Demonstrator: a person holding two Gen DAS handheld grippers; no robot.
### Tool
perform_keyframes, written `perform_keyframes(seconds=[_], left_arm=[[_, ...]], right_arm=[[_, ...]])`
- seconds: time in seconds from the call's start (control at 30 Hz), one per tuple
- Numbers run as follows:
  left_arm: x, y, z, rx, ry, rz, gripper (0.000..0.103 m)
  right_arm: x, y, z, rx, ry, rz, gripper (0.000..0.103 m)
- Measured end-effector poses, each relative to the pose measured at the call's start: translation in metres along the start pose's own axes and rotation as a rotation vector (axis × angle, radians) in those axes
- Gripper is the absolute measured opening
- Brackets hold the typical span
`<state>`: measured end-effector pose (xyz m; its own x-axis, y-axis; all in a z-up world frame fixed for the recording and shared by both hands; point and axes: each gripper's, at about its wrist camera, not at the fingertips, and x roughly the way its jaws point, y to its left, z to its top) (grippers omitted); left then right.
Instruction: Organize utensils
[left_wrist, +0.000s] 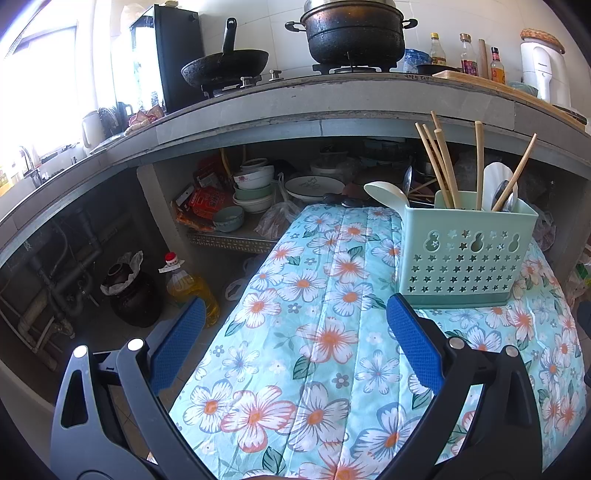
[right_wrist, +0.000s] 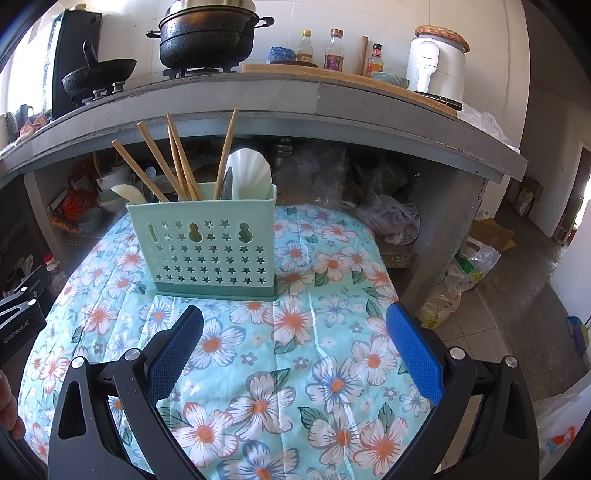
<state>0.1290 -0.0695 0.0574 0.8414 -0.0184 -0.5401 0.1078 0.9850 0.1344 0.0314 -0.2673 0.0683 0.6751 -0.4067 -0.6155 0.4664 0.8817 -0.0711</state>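
Above the flowered cloth (right_wrist: 295, 332) that covers the tabletop, the right claw (right_wrist: 295, 347) hangs with its blue pads spread wide and nothing between them. The left claw (left_wrist: 295, 343) is likewise wide open and empty, over the cloth's left part, its left pad (left_wrist: 177, 343) past the cloth's edge above the floor. Just ahead of both claws stands the mint-green utensil holder (right_wrist: 210, 247), upright on the cloth, its front wall pierced with stars and gourd shapes. Wooden chopsticks (right_wrist: 177, 162) lean out of it at several angles, beside a white rice paddle (right_wrist: 247, 177) and a metal spoon (left_wrist: 502, 192); a white ladle (left_wrist: 388, 195) pokes out at its left end. Behind runs a grey stone counter (right_wrist: 258, 99) carrying a black wok (left_wrist: 225, 66), a black stockpot (left_wrist: 354, 33), sauce bottles (right_wrist: 334, 50) and a white appliance (right_wrist: 436, 66).
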Motion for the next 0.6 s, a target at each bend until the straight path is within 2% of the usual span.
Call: perform_keyframes(seconds=[0.6], left_arm=[[0.0000, -0.0002, -0.0001, -0.001, -0.001, -0.003, 0.095]], right_arm=[[-0.0006, 0.0013, 0.0015, -0.003, -0.001, 0.000, 0.097]])
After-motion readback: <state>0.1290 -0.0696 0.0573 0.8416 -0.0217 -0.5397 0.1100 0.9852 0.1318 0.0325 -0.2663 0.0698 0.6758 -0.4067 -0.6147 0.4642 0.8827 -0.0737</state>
